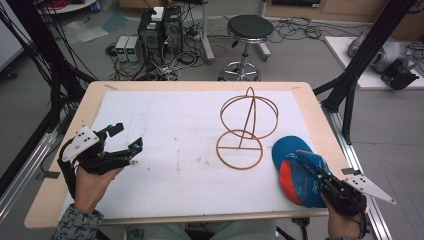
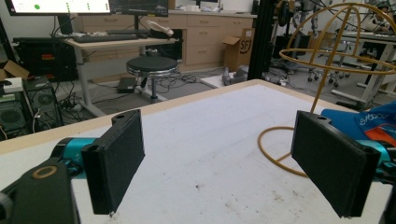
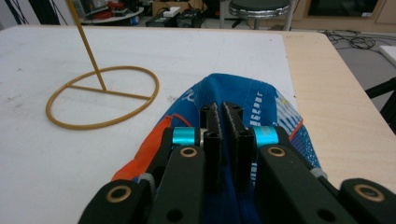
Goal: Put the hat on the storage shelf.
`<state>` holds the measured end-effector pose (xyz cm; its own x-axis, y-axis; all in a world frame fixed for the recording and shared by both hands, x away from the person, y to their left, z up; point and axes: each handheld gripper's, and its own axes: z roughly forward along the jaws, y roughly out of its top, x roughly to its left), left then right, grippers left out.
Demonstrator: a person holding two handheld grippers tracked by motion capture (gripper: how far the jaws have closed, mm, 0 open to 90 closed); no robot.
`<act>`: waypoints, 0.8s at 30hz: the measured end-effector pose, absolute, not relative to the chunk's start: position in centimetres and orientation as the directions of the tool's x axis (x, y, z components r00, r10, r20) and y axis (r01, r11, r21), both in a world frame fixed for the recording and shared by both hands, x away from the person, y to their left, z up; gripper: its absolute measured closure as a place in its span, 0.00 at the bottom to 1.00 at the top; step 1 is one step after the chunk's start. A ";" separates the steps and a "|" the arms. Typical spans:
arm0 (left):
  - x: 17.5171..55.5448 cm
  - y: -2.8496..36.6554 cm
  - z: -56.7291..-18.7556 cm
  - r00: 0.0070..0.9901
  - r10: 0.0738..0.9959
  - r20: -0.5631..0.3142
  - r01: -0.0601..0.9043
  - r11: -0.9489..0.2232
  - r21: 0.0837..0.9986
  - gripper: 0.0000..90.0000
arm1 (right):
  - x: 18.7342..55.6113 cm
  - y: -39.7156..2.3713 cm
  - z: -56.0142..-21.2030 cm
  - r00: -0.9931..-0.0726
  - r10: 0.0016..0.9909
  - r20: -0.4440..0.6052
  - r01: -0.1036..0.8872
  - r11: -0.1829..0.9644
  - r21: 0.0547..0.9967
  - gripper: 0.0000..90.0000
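My right tool (image 1: pixel 320 176) sits at the lower right of the high view, its jaws clenched on the blue and orange fabric cap (image 1: pixel 295 167), which rests on the white-covered wooden counter (image 1: pixel 165 150). The thin yellow wire hat stand (image 1: pixel 247 127), a flat ring base with a slanted stem and a globe-shaped cage on top, stands just up and to the left of the cap in that frame, near but apart from it. So the cage lies forward-left of my right tool and above counter level; I judge the cap must be lifted and carried that way. My left tool (image 1: pixel 127 139), at the lower left, is released, jaws wide apart, holding nothing, and well apart from the stand.
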<state>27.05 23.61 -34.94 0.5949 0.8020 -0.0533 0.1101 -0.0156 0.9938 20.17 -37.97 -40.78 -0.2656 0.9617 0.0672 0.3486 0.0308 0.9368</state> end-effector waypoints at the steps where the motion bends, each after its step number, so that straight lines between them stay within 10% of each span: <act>1: 27.1 23.6 -34.9 0.595 0.802 -0.053 0.110 -0.016 0.994 0.20 | 20.2 -38.0 -40.7 -0.266 0.961 0.072 0.341 0.024 0.940 0.97; 24: 26.7 24.1 -34.4 0.582 0.812 -0.041 0.095 -0.018 0.995 0.20 | 20.2 -37.6 -36.8 -0.266 0.962 0.066 0.210 -0.009 0.978 0.98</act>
